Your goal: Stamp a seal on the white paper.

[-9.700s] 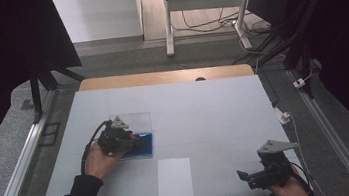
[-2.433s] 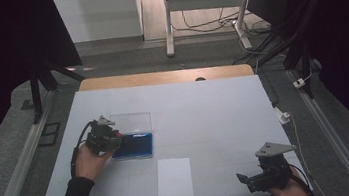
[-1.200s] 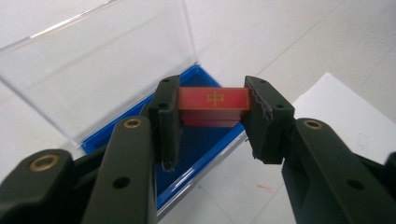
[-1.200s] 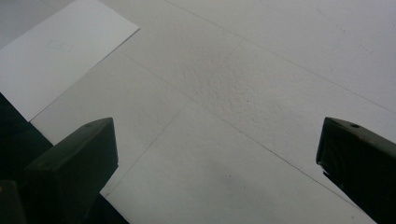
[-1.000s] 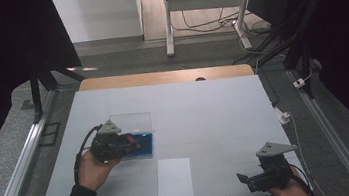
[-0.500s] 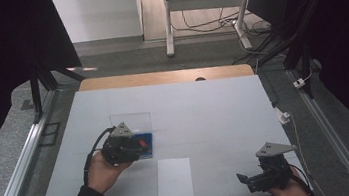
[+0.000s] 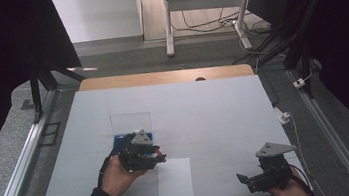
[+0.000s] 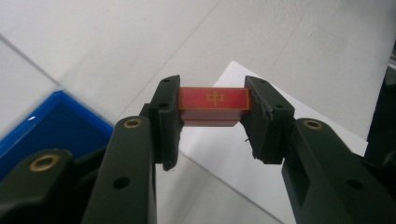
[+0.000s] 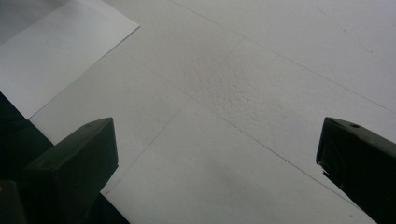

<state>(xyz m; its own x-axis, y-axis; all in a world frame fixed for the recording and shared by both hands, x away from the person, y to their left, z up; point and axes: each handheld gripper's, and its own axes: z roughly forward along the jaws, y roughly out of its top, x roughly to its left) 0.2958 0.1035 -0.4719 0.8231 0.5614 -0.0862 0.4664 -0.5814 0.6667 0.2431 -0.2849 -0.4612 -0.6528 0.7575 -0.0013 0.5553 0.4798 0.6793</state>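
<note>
Your left hand-held gripper (image 8: 212,109) is clamped on a small red block (image 8: 213,103), one jaw pressing each short end, so the block spans the gap between the tips. Its upper face carries a thin gold border and a gold character in the middle. In the left gripper view the block hangs above the white tabletop (image 8: 289,42), over the corner of a white sheet of paper (image 8: 229,158) that lies flat below it; whether the block touches the paper cannot be told. A blue tray (image 8: 51,123) sits to the lower left of the jaws in that view, close beside them.

From the high view your left hand-held gripper (image 7: 158,156) is over the near-left part of the tabletop (image 7: 203,104), with the blue tray (image 7: 117,144) just behind it and the paper (image 7: 175,183) just in front and to the right. A clear panel (image 7: 130,121) stands at the tray's far side.

Your right hand-held gripper (image 7: 245,180) rests near the front right edge, well apart from the block. Its jaws stand wide apart with nothing between them, above bare tabletop (image 9: 261,93), and the paper's corner (image 9: 60,56) lies off to their upper left.
</note>
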